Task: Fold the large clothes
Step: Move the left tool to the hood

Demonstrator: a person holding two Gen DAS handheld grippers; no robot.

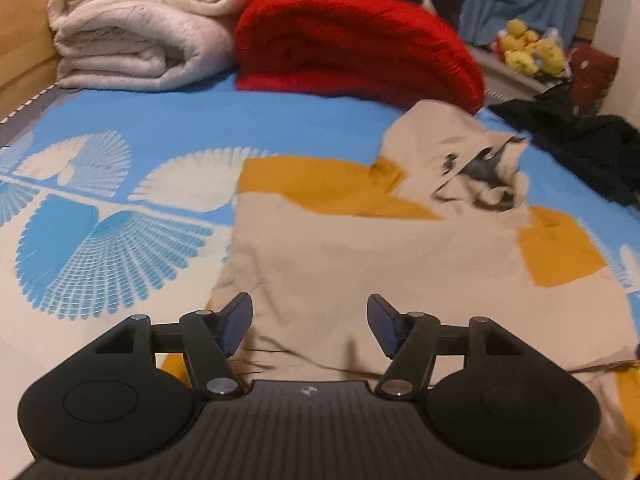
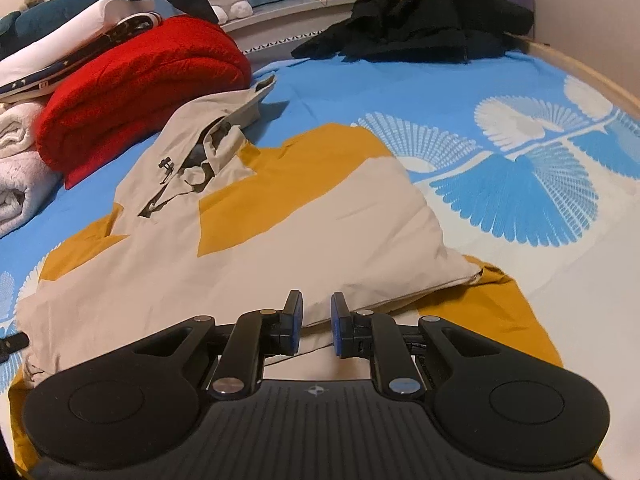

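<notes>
Beige-and-mustard hooded fabric jacket [image 2: 224, 240] spread flat on bed for folding; left gripper [image 1: 310, 326] spread wide, right gripper [image 2: 316, 326] narrowly parted, both empty.

The left wrist camera sat low just behind the left gripper [image 1: 308, 326] and looked forward over the beige and yellow jacket [image 1: 360, 248] toward the folded red blanket [image 1: 352, 44] at the far end of the bed [image 1: 192, 120]. The right wrist camera sat just as low behind the right gripper [image 2: 316, 326] and faced the same way, close over the jacket's other side. Both views shared the jacket, the red blanket, the black clothes [image 2: 420, 28] and the yellow plush toys [image 1: 528, 48] – each seen from its own side.
</notes>
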